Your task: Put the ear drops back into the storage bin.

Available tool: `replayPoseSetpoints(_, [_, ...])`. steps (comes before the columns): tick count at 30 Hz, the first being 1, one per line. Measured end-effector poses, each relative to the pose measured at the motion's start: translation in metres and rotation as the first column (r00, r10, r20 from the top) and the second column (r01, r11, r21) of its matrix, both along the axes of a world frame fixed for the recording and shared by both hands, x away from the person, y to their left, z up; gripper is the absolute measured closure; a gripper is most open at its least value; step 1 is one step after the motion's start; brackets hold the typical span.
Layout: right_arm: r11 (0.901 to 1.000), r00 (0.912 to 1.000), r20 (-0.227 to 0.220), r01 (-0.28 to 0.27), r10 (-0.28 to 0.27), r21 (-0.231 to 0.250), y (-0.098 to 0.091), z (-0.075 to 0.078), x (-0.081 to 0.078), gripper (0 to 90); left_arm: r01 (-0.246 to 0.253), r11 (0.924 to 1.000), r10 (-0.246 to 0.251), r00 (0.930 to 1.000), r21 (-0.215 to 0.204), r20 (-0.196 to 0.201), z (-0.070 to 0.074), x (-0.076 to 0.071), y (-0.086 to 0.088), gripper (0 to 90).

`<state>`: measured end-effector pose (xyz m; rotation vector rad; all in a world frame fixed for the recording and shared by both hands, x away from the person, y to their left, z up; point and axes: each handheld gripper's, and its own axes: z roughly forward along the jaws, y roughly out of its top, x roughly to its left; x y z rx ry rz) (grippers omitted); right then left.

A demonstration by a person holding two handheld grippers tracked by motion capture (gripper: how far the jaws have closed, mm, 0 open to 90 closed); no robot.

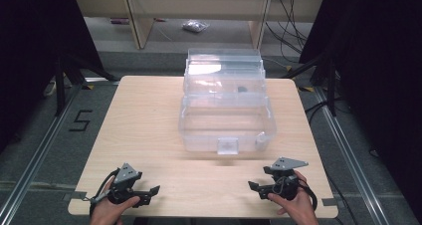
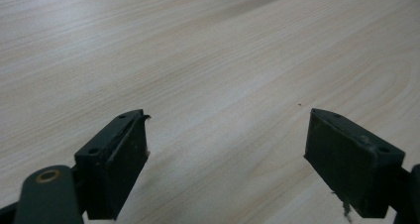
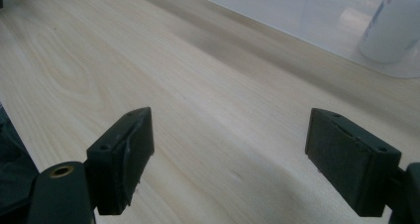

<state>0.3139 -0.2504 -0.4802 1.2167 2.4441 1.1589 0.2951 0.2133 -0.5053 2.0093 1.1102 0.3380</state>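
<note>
A clear plastic box [image 1: 226, 123] stands in the middle of the wooden table [image 1: 144, 130], its lid [image 1: 224, 68] tipped back open. A small white bottle [image 1: 260, 140] stands in the box's near right corner, and a small dark object [image 1: 242, 89] lies farther back. My left gripper [image 1: 150, 195] rests near the front left edge, open, with bare wood between its jaws [image 2: 228, 135]. My right gripper [image 1: 255, 189] rests near the front right edge, also open and holding nothing [image 3: 230, 130]. In the right gripper view the white bottle [image 3: 391, 28] shows behind the box wall [image 3: 297, 16].
A latch tab [image 1: 228, 146] sticks out from the middle of the box's front. A strip of bare table separates the box from both grippers. Beyond the table are a floor marking "5" [image 1: 79, 120], shelving legs and cables [image 1: 291, 21].
</note>
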Motion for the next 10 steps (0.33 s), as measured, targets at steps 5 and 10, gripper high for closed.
replayPoseSetpoints(5, [0.9999,0.9998,0.016,0.012,-0.012,-0.003,-0.0040,-0.0005,-0.0020,20.1,-0.005,0.9999,0.005,1.0000,0.015,0.002,0.0002,0.0003,0.0008,15.9])
replayPoseSetpoints(10, [0.9998,0.9997,0.016,0.017,-0.017,-0.013,-0.0086,-0.0012,-0.0038,20.3,0.008,0.9999,-0.008,1.0000,0.011,-0.004,0.0005,0.0000,0.0008,15.9])
